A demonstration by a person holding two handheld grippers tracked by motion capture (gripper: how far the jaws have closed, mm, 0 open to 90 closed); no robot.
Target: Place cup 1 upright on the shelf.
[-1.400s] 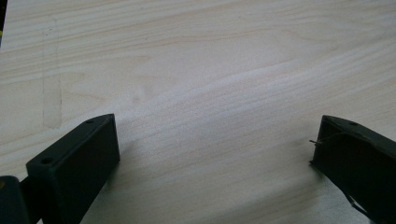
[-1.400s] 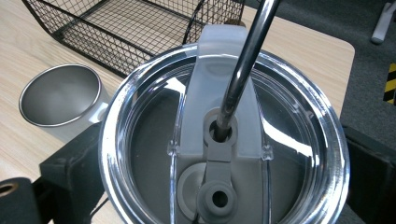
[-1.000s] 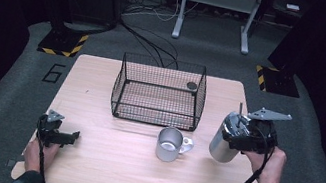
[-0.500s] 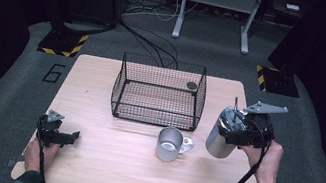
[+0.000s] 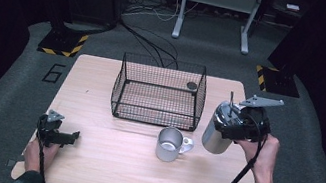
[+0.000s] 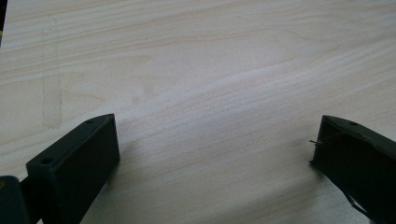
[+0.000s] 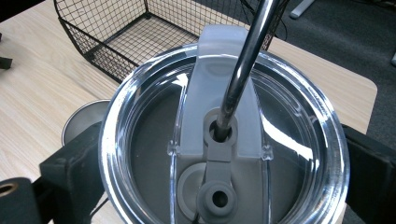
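Note:
My right gripper [image 5: 233, 126] is shut on a steel tumbler [image 5: 215, 131] with a clear lid [image 7: 224, 140] and a metal straw [image 7: 245, 56], held tilted above the table's right side. A steel mug [image 5: 170, 144] with a handle stands on the table just left of the tumbler; its rim [image 7: 81, 119] peeks out beside the lid. Behind them stands a black wire basket [image 5: 159, 92]. My left gripper [image 5: 66, 136] rests at the table's front left, open, its jaws wide apart over bare wood [image 6: 210, 116].
A small dark round object [image 5: 192, 85] lies in the basket's far right corner. The wooden table [image 5: 103, 162] has bare room in front and on the left. Dark floor with cables, stand bases and a metal frame surrounds it.
The right gripper has lifted the tumbler and carried it leftward and a little back, toward the basket's right corner. The left gripper has not moved.

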